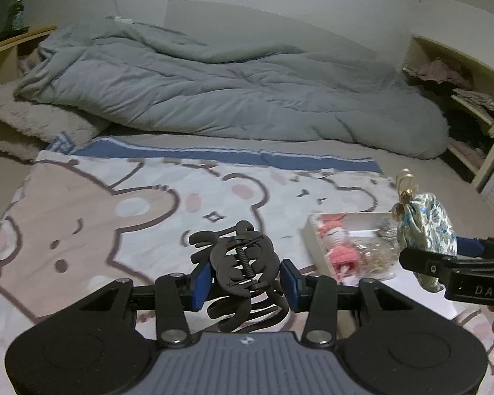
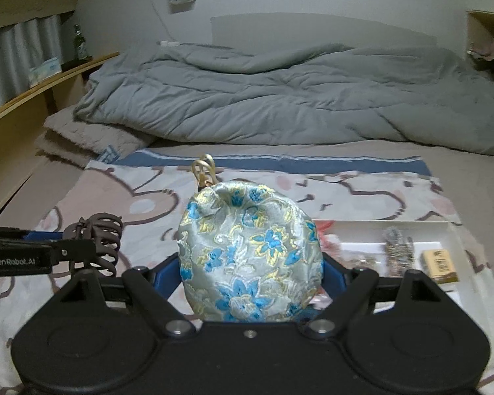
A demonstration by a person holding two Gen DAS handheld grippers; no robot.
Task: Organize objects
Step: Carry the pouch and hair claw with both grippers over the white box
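My left gripper (image 1: 245,278) is shut on a dark hair claw clip (image 1: 242,265), held above the bear-print sheet (image 1: 115,204). The clip also shows at the left of the right wrist view (image 2: 97,243). My right gripper (image 2: 252,273) is shut on a round silver brocade pouch with blue flowers (image 2: 250,253) and a gold clasp (image 2: 205,169). The pouch shows at the right of the left wrist view (image 1: 428,230). A shallow white tray (image 2: 451,230) lies on the sheet to the right, holding trinkets, a pink-red item (image 1: 339,250) and a small tan box (image 2: 439,265).
A crumpled grey duvet (image 1: 230,98) covers the far half of the bed. A folded beige blanket (image 1: 26,121) lies at far left. A wooden ledge with a green bottle (image 1: 16,11) runs along the left. Open shelves with clothes (image 1: 471,98) stand at right.
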